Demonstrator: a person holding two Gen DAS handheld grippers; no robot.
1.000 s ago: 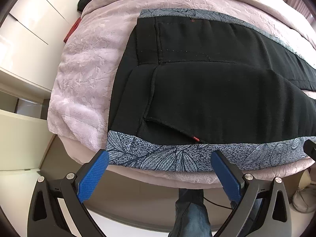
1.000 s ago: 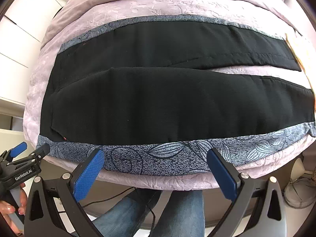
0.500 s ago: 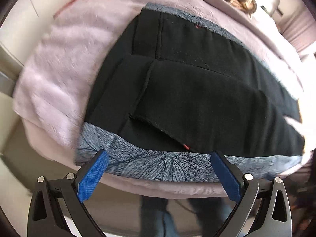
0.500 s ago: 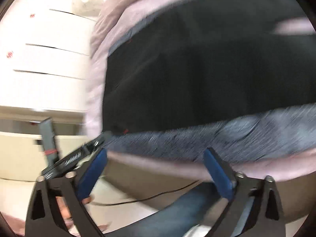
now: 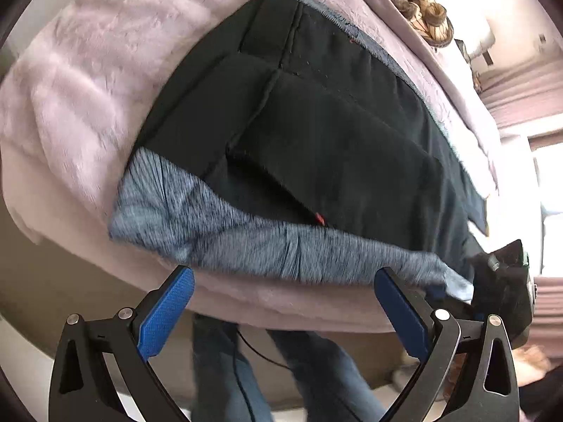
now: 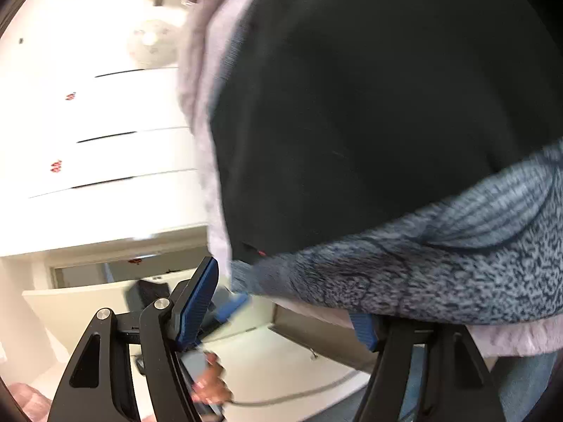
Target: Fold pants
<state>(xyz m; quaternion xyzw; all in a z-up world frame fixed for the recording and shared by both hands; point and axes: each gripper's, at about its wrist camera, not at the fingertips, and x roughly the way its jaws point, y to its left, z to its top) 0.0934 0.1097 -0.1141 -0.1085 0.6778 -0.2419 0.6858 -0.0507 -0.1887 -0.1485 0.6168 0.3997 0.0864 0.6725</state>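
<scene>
Black pants point(image 5: 334, 133) lie flat on a blue-grey leaf-patterned cloth point(image 5: 253, 242) spread over the bed; their waistband is at the left end, and a small red tag shows at the near edge. My left gripper point(image 5: 281, 313) is open and empty just below the bed's near edge. My right gripper point(image 6: 281, 309) is open and empty, close to the pants' near left corner point(image 6: 369, 123), with the patterned cloth point(image 6: 440, 256) over its right finger. The right gripper also shows at the right in the left wrist view point(image 5: 506, 288).
A pale pink plush blanket point(image 5: 81, 81) covers the bed. White drawers point(image 6: 88, 133) stand to the left of the bed. The person's jeans-clad legs point(image 5: 225, 369) are below the bed edge. A brown furry thing point(image 5: 418, 0) lies at the far side.
Both grippers have swung: the left view turned right along the bed edge, the right view moved left and close toward the waistband corner. Both stay open. The pants have not moved.
</scene>
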